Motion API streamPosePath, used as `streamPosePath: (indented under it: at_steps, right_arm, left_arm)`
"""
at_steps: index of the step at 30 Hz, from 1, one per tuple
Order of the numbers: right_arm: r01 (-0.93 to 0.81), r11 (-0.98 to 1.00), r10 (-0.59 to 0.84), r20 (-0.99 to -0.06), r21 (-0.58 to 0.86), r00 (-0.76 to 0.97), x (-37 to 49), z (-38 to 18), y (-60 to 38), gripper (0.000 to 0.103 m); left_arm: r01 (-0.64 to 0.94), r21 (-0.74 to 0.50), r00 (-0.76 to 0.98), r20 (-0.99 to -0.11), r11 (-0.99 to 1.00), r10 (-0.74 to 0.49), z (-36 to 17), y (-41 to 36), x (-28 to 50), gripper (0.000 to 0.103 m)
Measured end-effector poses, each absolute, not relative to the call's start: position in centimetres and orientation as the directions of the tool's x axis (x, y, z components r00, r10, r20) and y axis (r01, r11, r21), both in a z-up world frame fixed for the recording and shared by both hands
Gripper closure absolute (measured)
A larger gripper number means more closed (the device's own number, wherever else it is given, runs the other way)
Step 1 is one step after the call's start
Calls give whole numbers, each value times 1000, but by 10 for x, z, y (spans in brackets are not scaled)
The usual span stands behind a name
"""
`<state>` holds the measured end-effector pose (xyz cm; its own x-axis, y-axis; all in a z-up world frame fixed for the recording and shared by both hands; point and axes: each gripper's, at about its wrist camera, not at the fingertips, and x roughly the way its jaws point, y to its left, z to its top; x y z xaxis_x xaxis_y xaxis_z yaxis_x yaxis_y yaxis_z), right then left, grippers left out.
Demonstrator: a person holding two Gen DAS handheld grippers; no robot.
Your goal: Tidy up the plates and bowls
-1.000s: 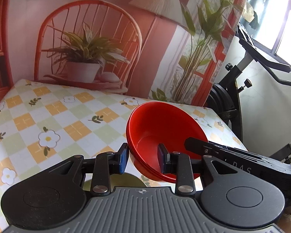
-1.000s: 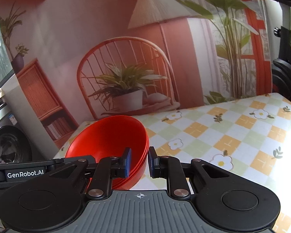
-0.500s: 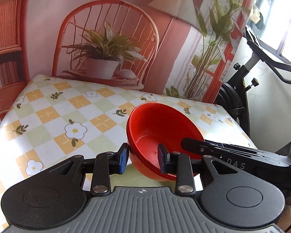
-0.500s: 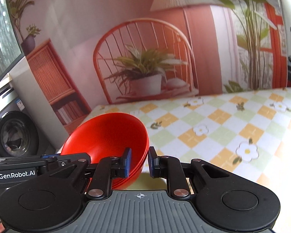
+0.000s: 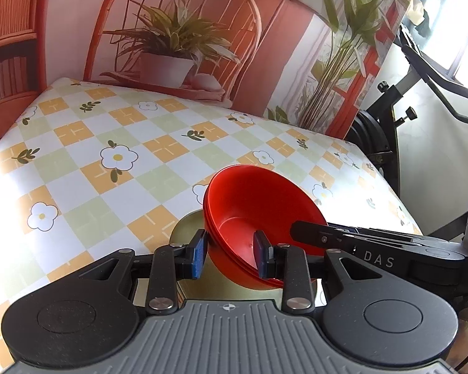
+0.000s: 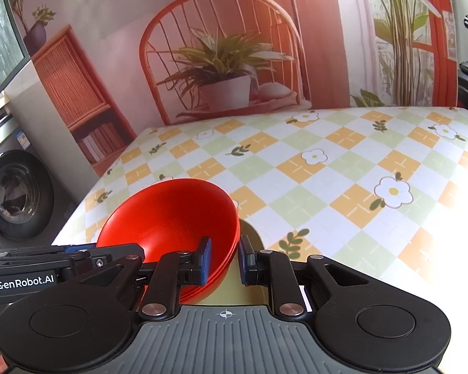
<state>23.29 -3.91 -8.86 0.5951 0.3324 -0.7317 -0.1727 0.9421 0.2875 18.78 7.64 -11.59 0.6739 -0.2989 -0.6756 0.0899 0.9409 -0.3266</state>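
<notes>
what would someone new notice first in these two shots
The red bowls, a nested stack, stand out first, held from both sides: the left gripper and the right gripper each straddle the rim. Behind lies the flowered checked tablecloth, and beyond it the backdrop picturing an orange chair and potted plant.

The tablecloth (image 5: 115, 143) lies bare from the far wall to the near edge. Only the red bowls (image 5: 252, 215) stand in the way, near, with a bike (image 5: 421, 99) off right.
</notes>
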Motion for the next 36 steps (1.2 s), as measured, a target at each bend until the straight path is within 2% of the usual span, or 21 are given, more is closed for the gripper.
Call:
streamPosePath:
  at_steps: [28,34,36]
  right_arm:
    - [-168,944,329,-771,285,545,227,-111,-42,85]
    - [-166,944,328,-768,284,550,225,-110,-41,84]
    - [-170,944,328,-766,281,553,225,-109,-41,84]
  left_arm:
    - [75,-303,664,-696,950,-274,-138,68,179,70]
    - [72,-287,677,-690,955,-258,-137,69,176,67]
    - [66,-270,674,-697,961,-243,-136,68,176,62]
